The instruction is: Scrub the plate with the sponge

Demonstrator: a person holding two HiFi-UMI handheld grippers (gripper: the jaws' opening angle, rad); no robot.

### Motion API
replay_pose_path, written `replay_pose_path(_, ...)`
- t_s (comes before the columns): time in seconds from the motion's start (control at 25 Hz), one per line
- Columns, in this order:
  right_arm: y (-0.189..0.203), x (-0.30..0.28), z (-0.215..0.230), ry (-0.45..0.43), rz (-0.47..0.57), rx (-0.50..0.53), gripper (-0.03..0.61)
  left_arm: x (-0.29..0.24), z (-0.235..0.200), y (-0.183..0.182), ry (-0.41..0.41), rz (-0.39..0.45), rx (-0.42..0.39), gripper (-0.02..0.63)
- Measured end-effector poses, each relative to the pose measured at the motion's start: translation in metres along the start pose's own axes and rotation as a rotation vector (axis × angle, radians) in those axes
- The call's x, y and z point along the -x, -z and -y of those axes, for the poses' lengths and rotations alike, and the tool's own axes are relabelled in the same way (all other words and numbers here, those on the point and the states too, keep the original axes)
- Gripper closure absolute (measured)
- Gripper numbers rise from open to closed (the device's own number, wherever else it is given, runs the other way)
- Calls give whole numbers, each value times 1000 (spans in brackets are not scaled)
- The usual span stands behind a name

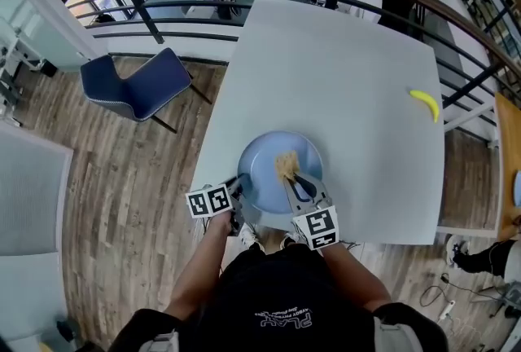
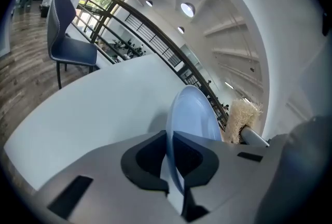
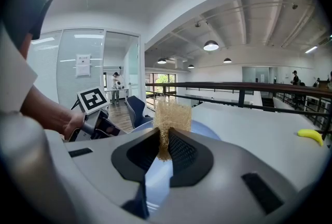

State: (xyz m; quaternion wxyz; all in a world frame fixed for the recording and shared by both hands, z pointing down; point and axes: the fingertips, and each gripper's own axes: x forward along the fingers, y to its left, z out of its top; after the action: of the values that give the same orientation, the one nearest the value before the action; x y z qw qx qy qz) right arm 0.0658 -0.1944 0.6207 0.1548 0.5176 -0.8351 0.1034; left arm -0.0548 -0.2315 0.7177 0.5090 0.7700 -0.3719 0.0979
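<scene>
The left claw [image 1: 236, 184] [image 2: 169, 159] is pinching the left rim of the pale blue plate [image 1: 262, 173] [image 2: 195, 114] [image 3: 205, 129], its jaws pressing on either face of the thin edge. The plate is lying at the near edge of the white bench [image 1: 342, 73], in front of the person. The right claw [image 1: 294, 179] [image 3: 162, 148] is squeezing a tan, fibrous sponge [image 1: 285, 164] [image 2: 243, 116] [image 3: 171, 113] and holding it over the plate's middle. A yellow banana [image 1: 425, 103] [image 3: 310, 135] is lying near the bench's right edge.
</scene>
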Motion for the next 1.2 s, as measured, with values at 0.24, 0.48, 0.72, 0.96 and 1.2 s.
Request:
replay_pose_path(0.24, -37, 4, -2, -18, 81, 16, 522, 10, 30, -41, 27, 96, -88, 588)
replay_pose_path(0.48, -72, 6, -8, -34, 150, 49, 522, 26, 52, -82, 29, 191, -165, 588)
replay_pose_path(0.72, -99, -5, -12, -29, 187, 75, 522, 40, 68, -117, 46, 266, -231, 588)
replay_pose_path(0.96, -125, -21, -33, -56, 210, 129, 522, 60, 83, -144, 39, 336, -296, 588)
replay_pose_path(1.2, -151, -32, -43, -60, 216, 147, 522, 76, 101, -161, 32, 377, -350, 588)
